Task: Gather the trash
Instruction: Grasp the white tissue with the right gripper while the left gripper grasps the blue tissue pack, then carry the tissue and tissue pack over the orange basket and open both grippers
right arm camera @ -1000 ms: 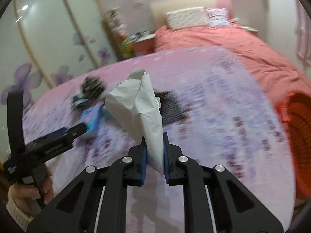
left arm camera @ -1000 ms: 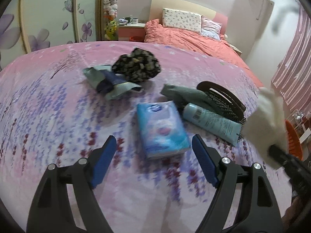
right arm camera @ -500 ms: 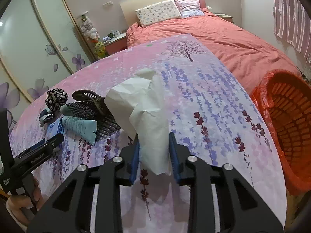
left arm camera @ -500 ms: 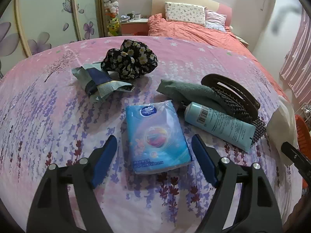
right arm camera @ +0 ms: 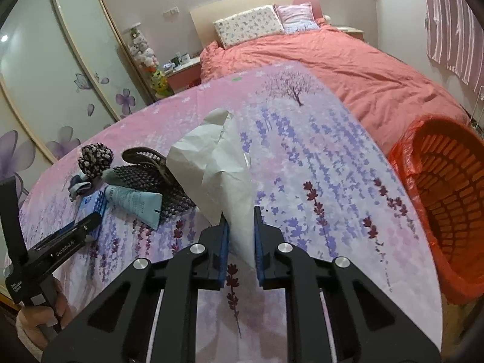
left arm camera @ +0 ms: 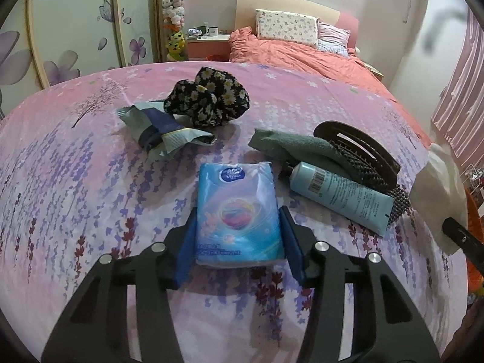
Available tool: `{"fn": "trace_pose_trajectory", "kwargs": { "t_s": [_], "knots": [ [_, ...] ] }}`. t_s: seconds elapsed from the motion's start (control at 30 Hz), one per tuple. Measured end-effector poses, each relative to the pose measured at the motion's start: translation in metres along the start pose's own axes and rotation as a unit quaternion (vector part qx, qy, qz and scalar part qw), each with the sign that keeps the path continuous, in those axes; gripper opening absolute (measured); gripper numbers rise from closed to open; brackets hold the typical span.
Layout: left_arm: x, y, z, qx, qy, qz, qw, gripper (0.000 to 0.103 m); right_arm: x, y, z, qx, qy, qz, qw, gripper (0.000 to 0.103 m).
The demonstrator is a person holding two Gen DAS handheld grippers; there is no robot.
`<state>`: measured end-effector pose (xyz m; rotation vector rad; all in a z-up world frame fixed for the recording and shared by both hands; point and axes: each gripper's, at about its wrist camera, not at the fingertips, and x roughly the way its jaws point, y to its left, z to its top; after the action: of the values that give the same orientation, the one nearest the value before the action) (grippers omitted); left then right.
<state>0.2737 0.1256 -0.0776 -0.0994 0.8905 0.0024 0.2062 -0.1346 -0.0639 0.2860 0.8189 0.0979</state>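
Observation:
A blue tissue pack point(left arm camera: 237, 199) lies on the pink flowered cloth point(left arm camera: 75, 181), and my left gripper point(left arm camera: 237, 242) is closing on it, blue pads touching both long sides. My right gripper point(right arm camera: 240, 236) is shut on a crumpled white paper point(right arm camera: 217, 166), held above the cloth. That paper point(left arm camera: 438, 187) also shows at the right edge of the left wrist view. An orange basket point(right arm camera: 447, 181) lined with a red bag stands off the table's right edge. A crumpled grey-blue wrapper point(left arm camera: 163, 133) lies behind the pack, to the left.
Behind the pack lie a black floral fabric bundle point(left arm camera: 208, 99), a green cloth point(left arm camera: 290, 145), a pale blue tube point(left arm camera: 338, 193) and a dark hairbrush point(left arm camera: 363, 154). A coral bed point(right arm camera: 348, 60) and flowered wardrobe doors point(right arm camera: 60, 75) stand beyond. A hand point(right arm camera: 39, 314) holds the left gripper's handle.
The left jaws have come in from wide apart onto the tissue pack's sides. The right gripper loosened briefly on the paper, then shut on it again, and has swung toward the basket.

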Motion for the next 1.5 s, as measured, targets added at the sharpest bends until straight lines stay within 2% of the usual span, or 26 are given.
{"fn": "trace_pose_trajectory", "kwargs": {
  "t_s": [0.3, 0.67, 1.03, 1.5],
  "knots": [
    [-0.042, -0.007, 0.004, 0.004, -0.033, -0.013, 0.9994, 0.05, -0.038, -0.004, 0.006, -0.004, -0.044, 0.0, 0.999, 0.014],
    [-0.104, -0.067, 0.008, 0.05, -0.086, -0.064, 0.993, 0.05, -0.092, -0.025, 0.008, 0.003, -0.11, -0.023, 0.994, 0.014],
    [-0.142, -0.131, 0.002, 0.103, -0.111, -0.115, 0.9817, 0.05, -0.129, -0.066, 0.007, 0.029, -0.152, -0.042, 0.987, 0.014],
    [-0.151, -0.224, -0.015, 0.161, -0.105, -0.19, 0.9628, 0.05, -0.152, -0.139, 0.007, 0.084, -0.18, -0.074, 0.977, 0.014]
  ]
}}
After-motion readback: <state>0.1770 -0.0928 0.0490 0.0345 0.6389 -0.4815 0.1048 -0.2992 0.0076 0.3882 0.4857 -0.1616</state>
